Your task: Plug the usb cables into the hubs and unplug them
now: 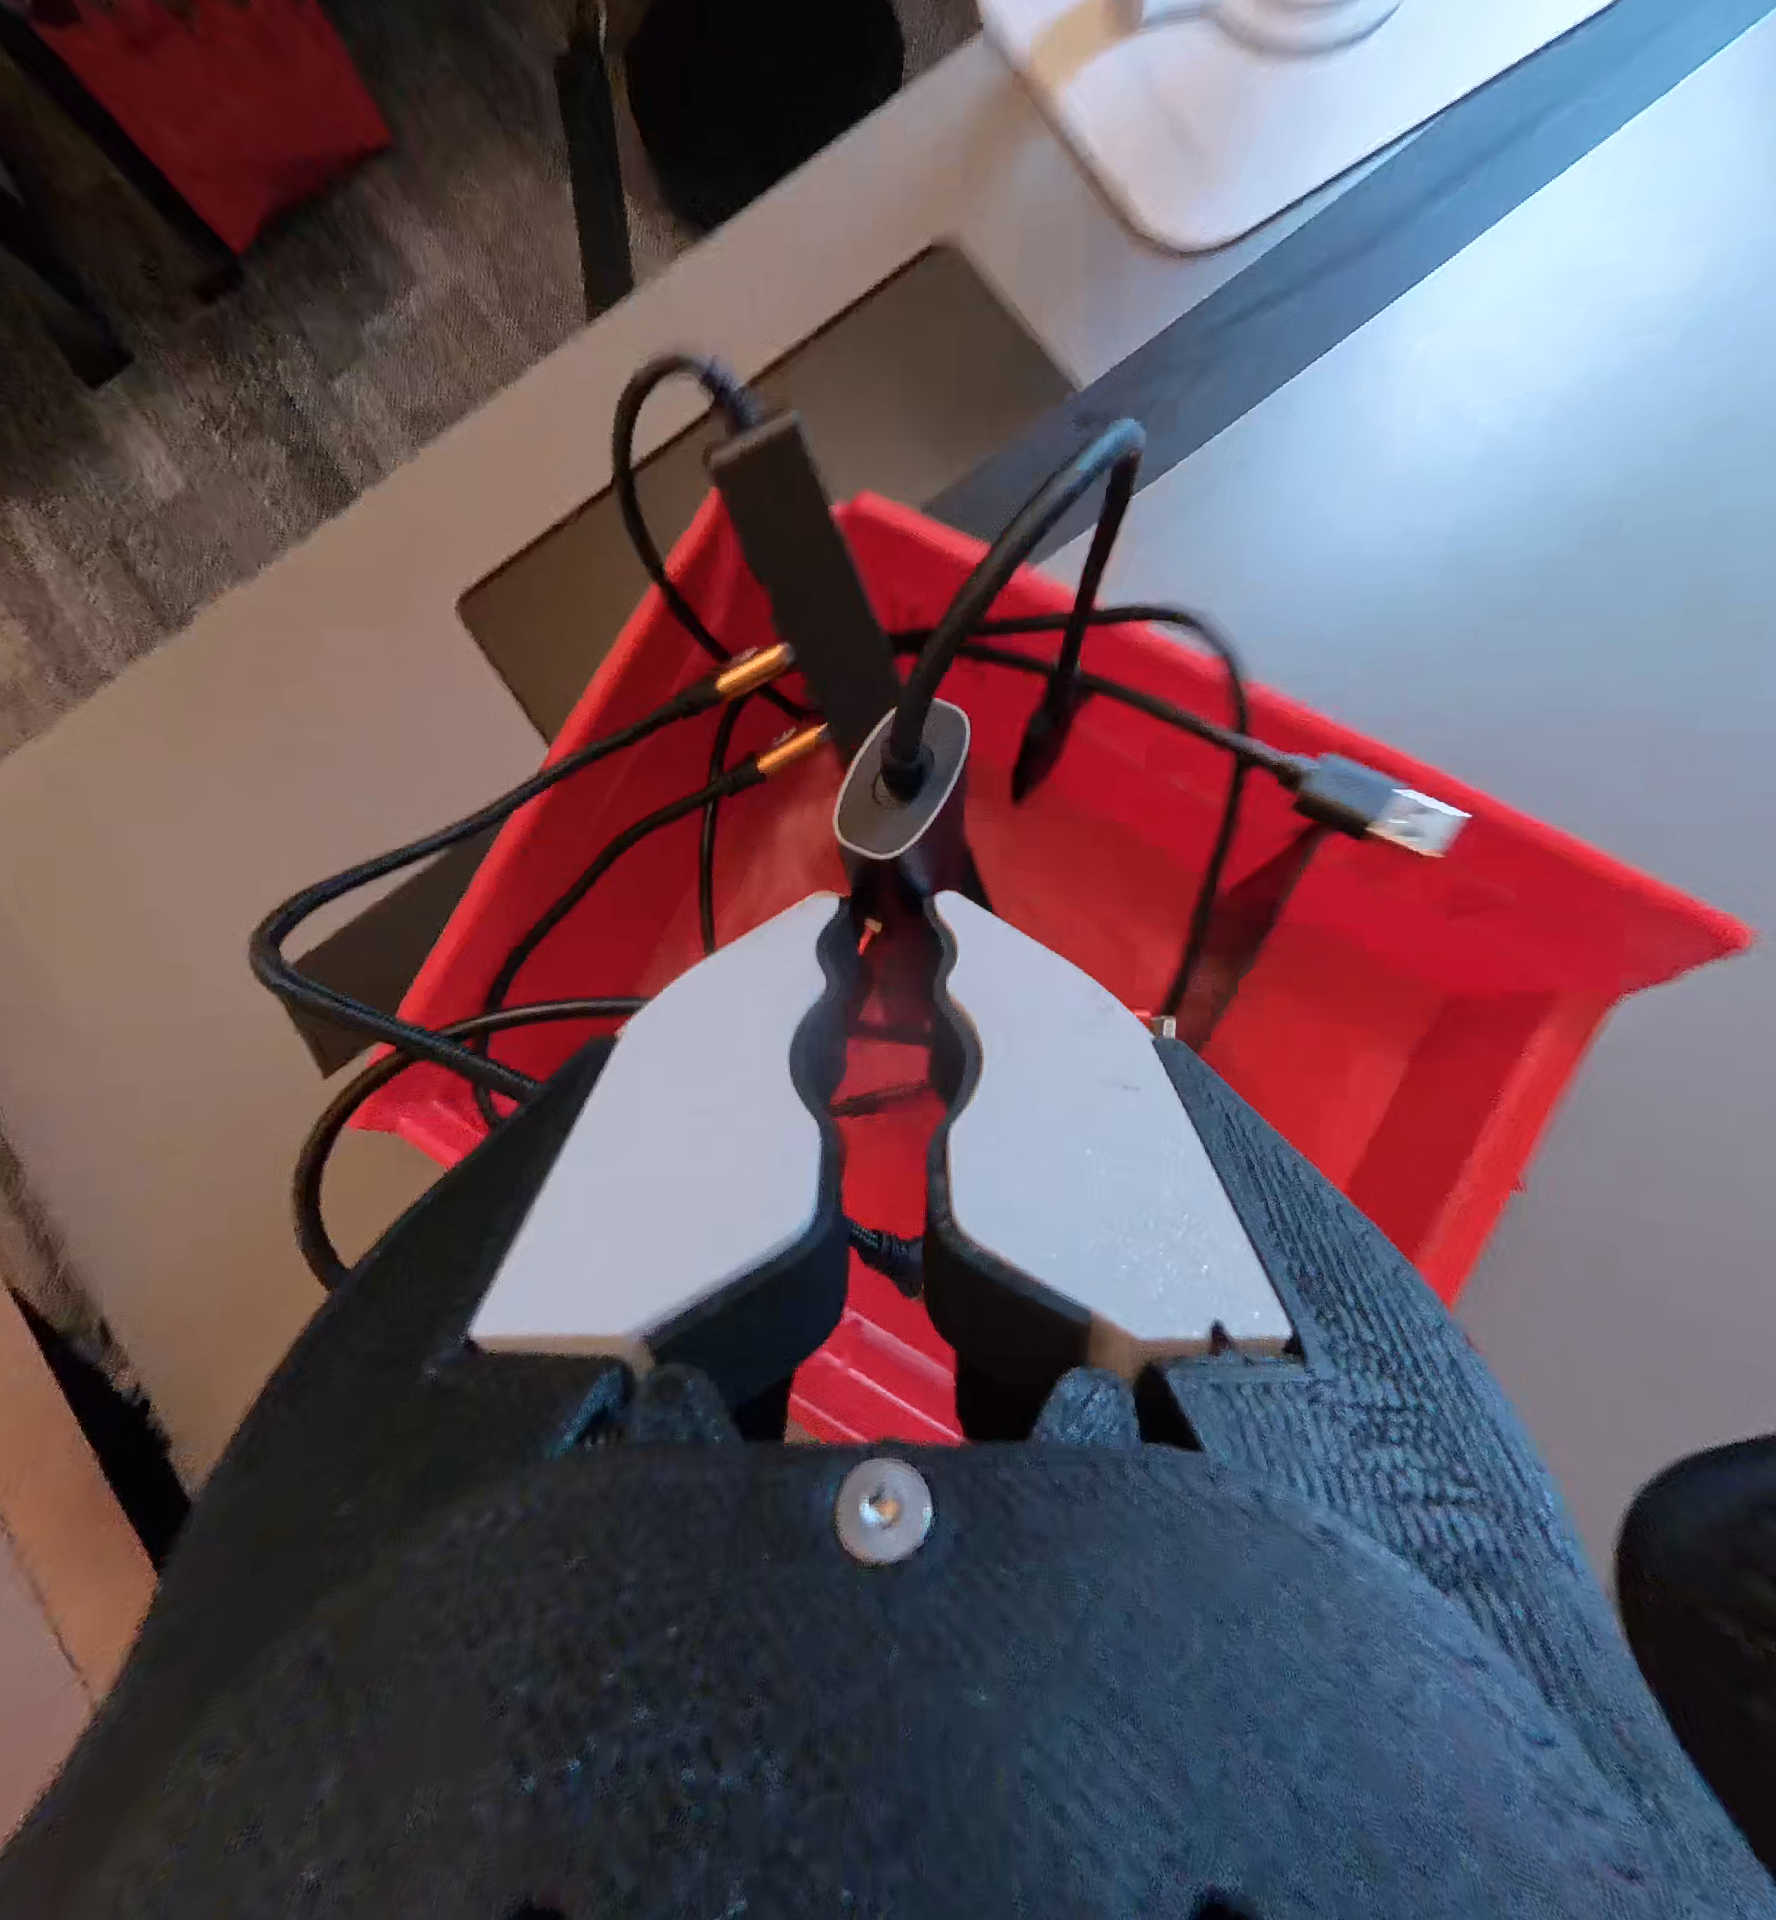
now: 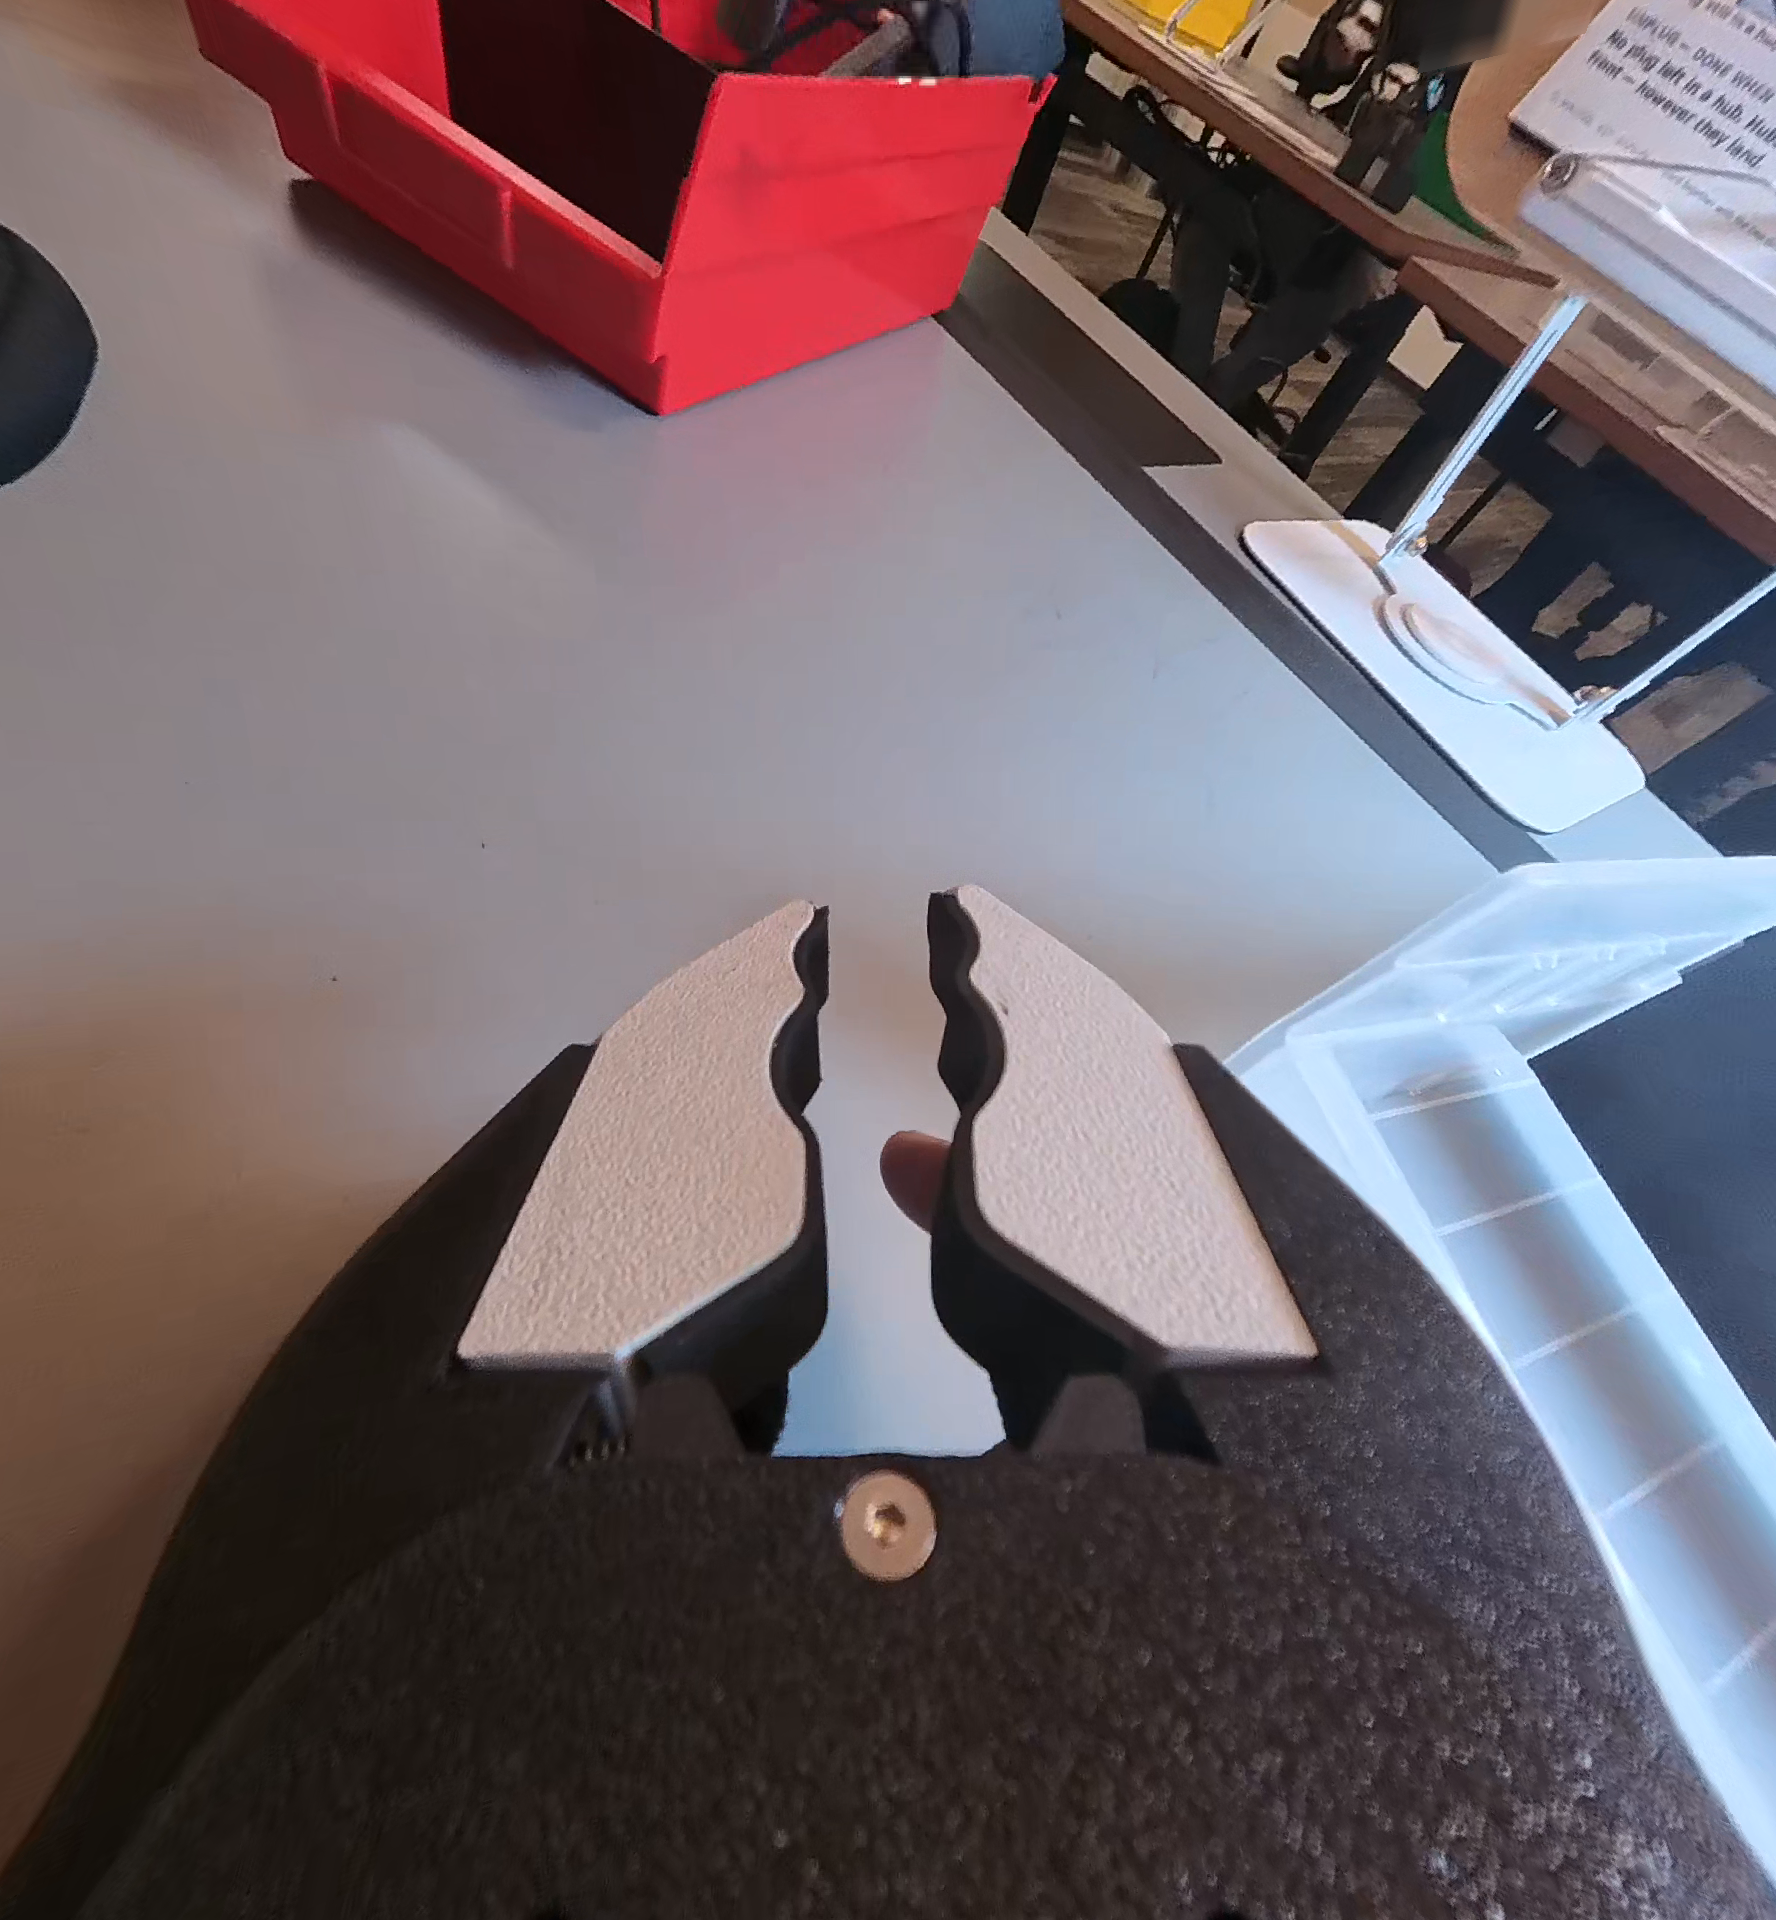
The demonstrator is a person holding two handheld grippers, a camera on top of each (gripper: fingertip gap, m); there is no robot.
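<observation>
Left wrist view has my left gripper (image 1: 889,914) over the red bin (image 1: 1383,997), jaws narrowed around what looks like the lower end of the small grey hub (image 1: 903,779). The contact itself is hidden, so I can't swear it's a proper grip. The hub stands on end, with its own black lead coming out of the top.

I count two hubs: that grey one and a long black bar hub (image 1: 806,571) leaning just behind it. Two copper-collared plugs (image 1: 754,670) sit against the bar's side, probably plugged in. One loose silver USB plug (image 1: 1414,816) rests on the bin's far rim, and there's one dark plug (image 1: 1038,753) hanging from the lead.

Right wrist view: my right gripper (image 2: 879,904) hovers above the bare worktop (image 2: 448,675), jaws slightly parted, holding nothing, well apart from the bin.

My guess is we're at the steady-the-hub stage. Next move calls for the right one to come over and grab the loose plug, lining it up square with a port.
</observation>
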